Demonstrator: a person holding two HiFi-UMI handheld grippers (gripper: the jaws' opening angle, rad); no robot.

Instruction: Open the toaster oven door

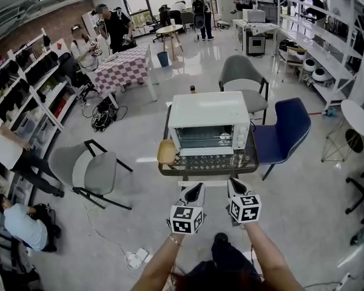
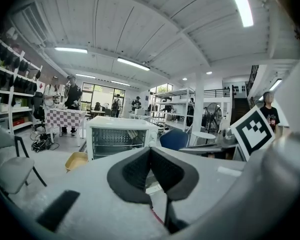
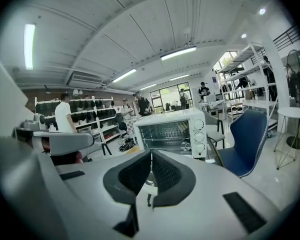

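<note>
A white toaster oven (image 1: 209,125) stands on a small glass-topped table (image 1: 206,164) straight ahead of me. Its glass door (image 1: 203,137) is closed, and the knobs (image 1: 243,136) run down its right side. Both grippers hover short of the table's near edge, apart from the oven. The left gripper (image 1: 196,188) has its pads pressed together with nothing between them. The right gripper (image 1: 232,183) is likewise shut and empty. The oven (image 2: 121,139) shows beyond the shut jaws of the left gripper (image 2: 150,150). It appears again as the oven (image 3: 172,133) past the right gripper (image 3: 151,154).
A yellow dish (image 1: 167,152) lies on the table left of the oven. A grey chair (image 1: 88,171) stands to the left, a blue chair (image 1: 288,129) to the right and another grey chair (image 1: 242,77) behind. Shelving (image 1: 30,96) and several people are further off.
</note>
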